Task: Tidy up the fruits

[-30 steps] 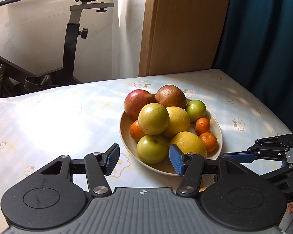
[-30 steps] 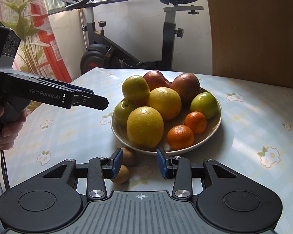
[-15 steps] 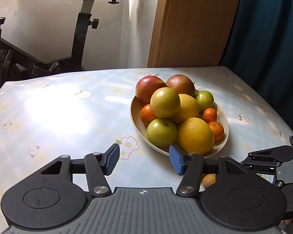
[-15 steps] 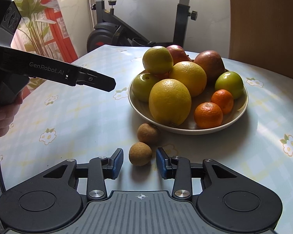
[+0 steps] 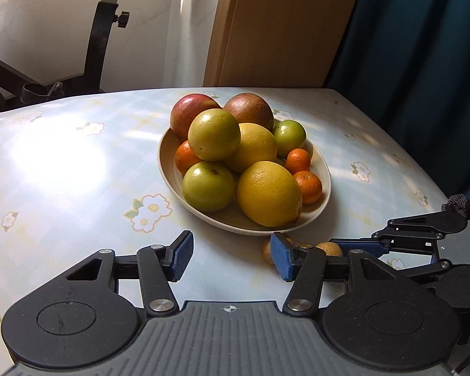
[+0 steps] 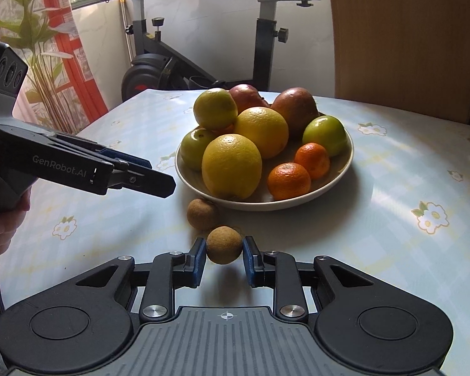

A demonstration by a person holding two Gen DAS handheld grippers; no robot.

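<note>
Left wrist view: left gripper (image 5: 232,255) hangs low over the table (image 5: 62,163) w/ jaws spread wide, nothing between the blue pads (image 5: 181,255). Just ahead sits the bowl (image 5: 167,169), heaped w/ fruit: lemon (image 5: 268,192) at the near rim, green apple (image 5: 208,186) beside it, more stacked behind. Between bowl and near table edge, small brown fruits peek out behind the right finger, mostly hidden, so can't count them here. Right gripper (image 5: 344,246) enters from the right edge, low on the table; its tip is blocked by the left gripper's finger, so its grip can't be read from this side.

Right wrist view: right gripper (image 6: 224,252) is pinching a longan (image 6: 224,244), both pads touching its sides; a shadow lies on the cloth under it, but whether it's off the table is hard to tell. A 2nd longan (image 6: 202,214) lies just beyond, touching or nearly touching the bowl's (image 6: 338,178) near rim. Left gripper (image 6: 159,181) reaches in from the left, side-on, fingers overlapping, held by a hand (image 6: 3,216) cut off at the frame edge.
</note>
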